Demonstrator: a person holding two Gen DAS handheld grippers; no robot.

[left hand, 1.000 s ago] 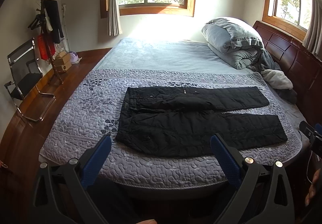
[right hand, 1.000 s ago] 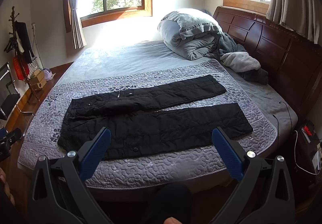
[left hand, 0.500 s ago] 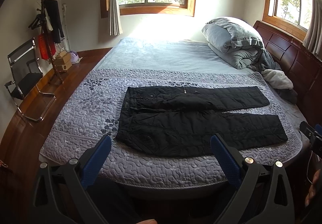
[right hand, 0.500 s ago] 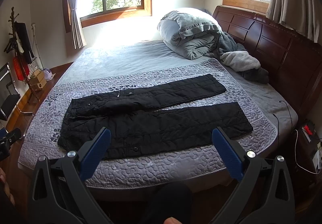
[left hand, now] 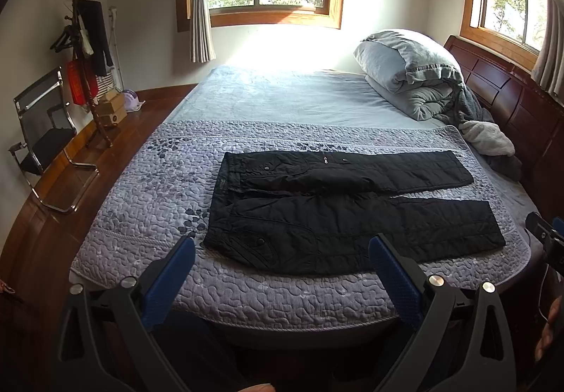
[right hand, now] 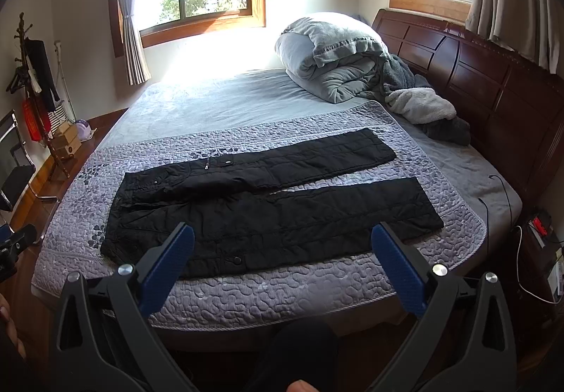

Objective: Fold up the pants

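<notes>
Quilted bed [left hand: 148, 201]: one black pants [left hand: 338, 212], two wide-spread grippers [left hand: 282, 272] [right hand: 282, 267].

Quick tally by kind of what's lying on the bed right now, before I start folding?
Black pants: 1
Quilted purple cover: 1
Folded grey duvet: 1
Loose garments by the headboard: 2, a pale fleece and a dark one
Total: 5

Grey duvet [left hand: 409, 71] rolled by wooden headboard [right hand: 476, 75]; coat rack [left hand: 84, 50], chair [left hand: 42, 138] by wall.
</notes>
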